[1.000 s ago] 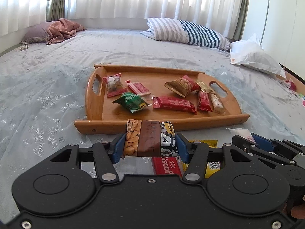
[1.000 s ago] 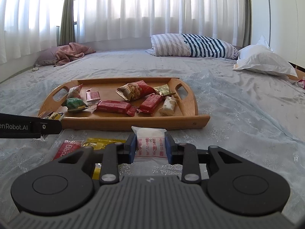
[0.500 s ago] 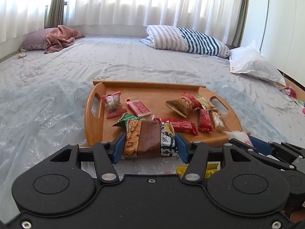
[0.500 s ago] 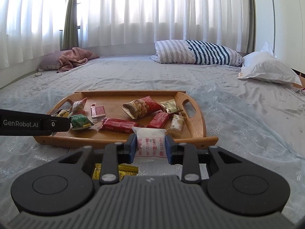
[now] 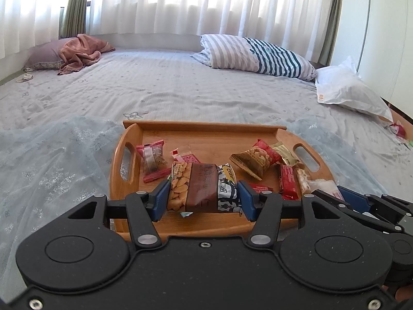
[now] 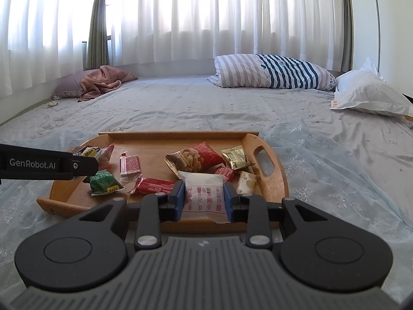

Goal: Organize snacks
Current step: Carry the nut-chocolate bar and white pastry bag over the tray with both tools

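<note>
A wooden tray (image 5: 206,131) lies on the bed and holds several snack packets. My left gripper (image 5: 202,196) is shut on a brown peanut snack packet (image 5: 201,188) and holds it over the tray's near edge. My right gripper (image 6: 204,197) is shut on a white packet with red print (image 6: 204,193), also over the tray's (image 6: 180,135) near edge. The left gripper shows at the left of the right wrist view (image 6: 85,166), above a green packet (image 6: 104,184). The right gripper shows at the lower right of the left wrist view (image 5: 343,196).
In the tray lie a red peanut bag (image 6: 193,159), a red bar (image 6: 152,186), a gold packet (image 6: 235,157) and a pink packet (image 5: 152,155). A striped pillow (image 5: 258,56), a white pillow (image 5: 348,90) and a pink blanket (image 5: 80,51) lie far back.
Both grippers have moved forward and up with their packets, from over the bed sheet to over the tray's near edge. The loose snacks on the sheet have dropped out of view.
</note>
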`<state>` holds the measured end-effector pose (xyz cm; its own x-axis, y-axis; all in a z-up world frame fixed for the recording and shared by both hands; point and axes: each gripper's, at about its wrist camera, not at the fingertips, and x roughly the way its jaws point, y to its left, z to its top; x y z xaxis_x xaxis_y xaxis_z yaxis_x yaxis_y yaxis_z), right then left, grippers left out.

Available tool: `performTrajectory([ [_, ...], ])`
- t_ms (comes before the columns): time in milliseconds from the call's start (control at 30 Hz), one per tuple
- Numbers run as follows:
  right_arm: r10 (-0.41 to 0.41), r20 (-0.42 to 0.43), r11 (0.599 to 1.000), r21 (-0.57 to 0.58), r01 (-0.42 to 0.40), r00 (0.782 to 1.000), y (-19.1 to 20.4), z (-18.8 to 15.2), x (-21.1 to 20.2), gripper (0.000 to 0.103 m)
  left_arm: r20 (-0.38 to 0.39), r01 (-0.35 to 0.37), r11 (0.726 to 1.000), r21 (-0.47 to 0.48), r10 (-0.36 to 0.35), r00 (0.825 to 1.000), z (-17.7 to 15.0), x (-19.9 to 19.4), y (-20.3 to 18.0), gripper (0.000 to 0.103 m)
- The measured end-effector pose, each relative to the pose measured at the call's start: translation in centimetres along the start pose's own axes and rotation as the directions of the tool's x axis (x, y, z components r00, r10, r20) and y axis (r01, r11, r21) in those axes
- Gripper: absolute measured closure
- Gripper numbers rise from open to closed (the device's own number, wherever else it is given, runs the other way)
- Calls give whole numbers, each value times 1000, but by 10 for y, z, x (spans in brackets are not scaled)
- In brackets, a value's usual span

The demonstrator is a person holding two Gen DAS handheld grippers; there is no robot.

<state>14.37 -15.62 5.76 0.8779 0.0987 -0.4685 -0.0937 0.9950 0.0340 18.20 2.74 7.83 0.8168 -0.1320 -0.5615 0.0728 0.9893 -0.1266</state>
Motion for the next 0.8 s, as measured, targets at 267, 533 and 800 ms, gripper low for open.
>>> performTrajectory([
  [267,61,-12,997,48,-61,998,-19,26,36,66,-12,17,1000,-18,-17,1000,35,32,5,50],
  [533,94,-73,993,85,-88,993,-41,63,95,66,-75,27,999,-33,-29,997,74,89,11,50],
  [800,135,-180,983,145,-110,974,-54,90,173,66,-163,-14,1000,-22,10,987,88,158,9,50],
])
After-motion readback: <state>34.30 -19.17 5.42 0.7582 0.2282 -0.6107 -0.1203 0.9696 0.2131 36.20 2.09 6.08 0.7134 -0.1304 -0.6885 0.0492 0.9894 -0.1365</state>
